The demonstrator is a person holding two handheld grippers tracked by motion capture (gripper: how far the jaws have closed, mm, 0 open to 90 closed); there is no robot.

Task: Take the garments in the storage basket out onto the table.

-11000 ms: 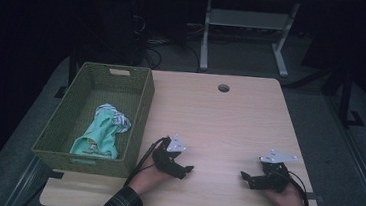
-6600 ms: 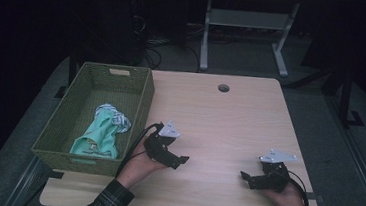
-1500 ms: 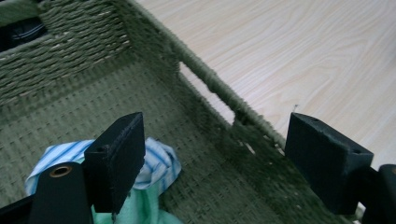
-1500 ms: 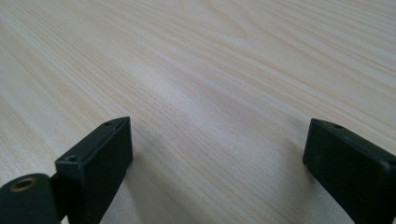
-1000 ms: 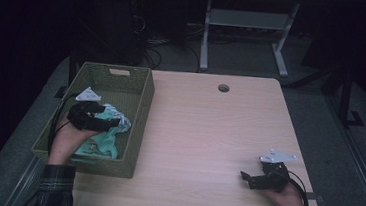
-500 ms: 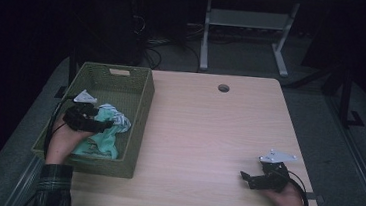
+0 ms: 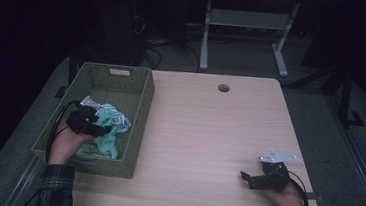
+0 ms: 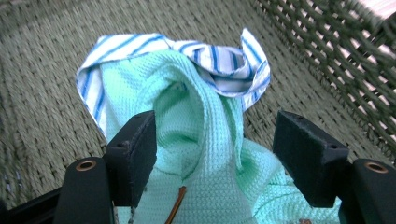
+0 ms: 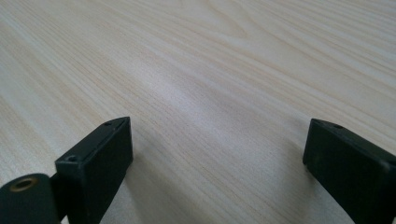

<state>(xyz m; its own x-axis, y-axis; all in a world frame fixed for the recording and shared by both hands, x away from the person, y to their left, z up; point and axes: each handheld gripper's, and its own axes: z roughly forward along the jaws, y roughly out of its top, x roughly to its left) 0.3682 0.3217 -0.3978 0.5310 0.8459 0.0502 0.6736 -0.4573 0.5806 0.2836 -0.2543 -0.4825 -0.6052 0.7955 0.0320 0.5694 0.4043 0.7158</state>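
You had your left gripper (image 7: pixel 99 127) down inside the green woven basket (image 7: pixel 139 110) on the left side of the table (image 7: pixel 208 135), jaws spread wide on either side of a raised fold of the mint green waffle cloth (image 8: pixel 205 154). Nothing was pinched yet; in the left gripper view the fold stood between the two pads with the left pad just about brushing it and a clear gap on the right. A blue-striped white cloth (image 8: pixel 224 60) was bunched up with it on the far side, draped over the top of the green one.

So I'd say you were at the reach-and-grab step, lined up but not closed. Next move looked like squeezing down on that ridge only, then lifting straight up, watching that the striped one didn't come along for the ride.

Your right gripper (image 7: pixel 247 179) sat parked at the near right of the table, jaws wide open over bare wood, holding nothing.
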